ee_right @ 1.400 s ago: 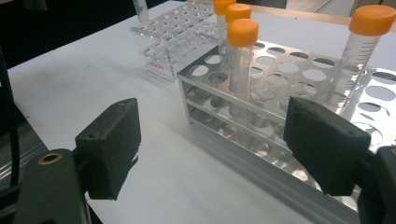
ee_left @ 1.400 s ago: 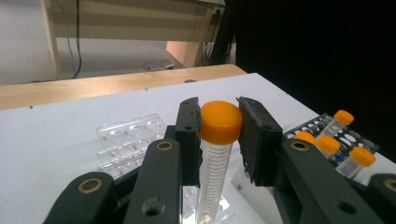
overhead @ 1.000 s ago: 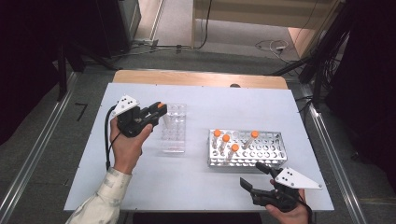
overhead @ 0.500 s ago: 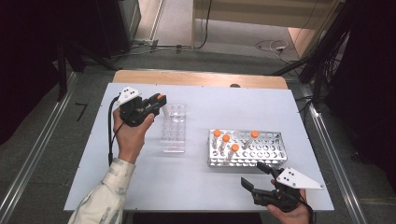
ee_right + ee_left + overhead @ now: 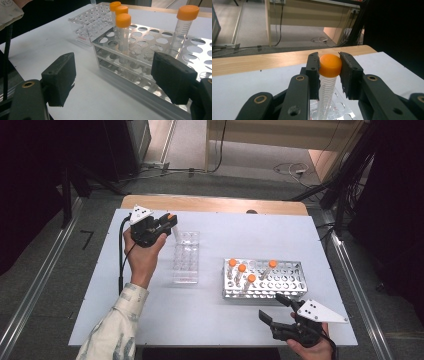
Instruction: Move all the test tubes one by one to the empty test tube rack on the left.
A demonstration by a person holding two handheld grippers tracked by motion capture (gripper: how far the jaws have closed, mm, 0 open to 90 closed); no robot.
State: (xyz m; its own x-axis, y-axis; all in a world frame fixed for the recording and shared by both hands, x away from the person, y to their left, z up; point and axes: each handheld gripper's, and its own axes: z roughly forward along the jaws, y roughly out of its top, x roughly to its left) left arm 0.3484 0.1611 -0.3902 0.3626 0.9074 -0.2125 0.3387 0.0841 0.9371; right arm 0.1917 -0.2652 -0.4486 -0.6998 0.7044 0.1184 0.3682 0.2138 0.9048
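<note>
My left gripper (image 5: 169,221) is shut on the orange cap of a clear graduated tube (image 5: 330,65). It holds the tube upright above the far left corner of the clear plastic rack (image 5: 186,257). In the left gripper view both pads press on the cap and the tube body hangs down toward the rack's holes. A metal rack (image 5: 292,290) to the right holds several orange-capped tubes (image 5: 241,268). My right gripper (image 5: 274,307) stands open near the table's front edge, just in front of the metal rack (image 5: 140,82), with nothing between its fingers (image 5: 60,75).
The white table top (image 5: 225,330) ends in a wooden strip (image 5: 215,204) at the far side. Floor cables (image 5: 295,169) and metal rails lie beyond the table. The clear rack (image 5: 85,22) stands behind and left of the metal rack in the right gripper view.
My left gripper has carried the tube away from the person, toward the far end of the clear rack. The right gripper has stayed in place.
</note>
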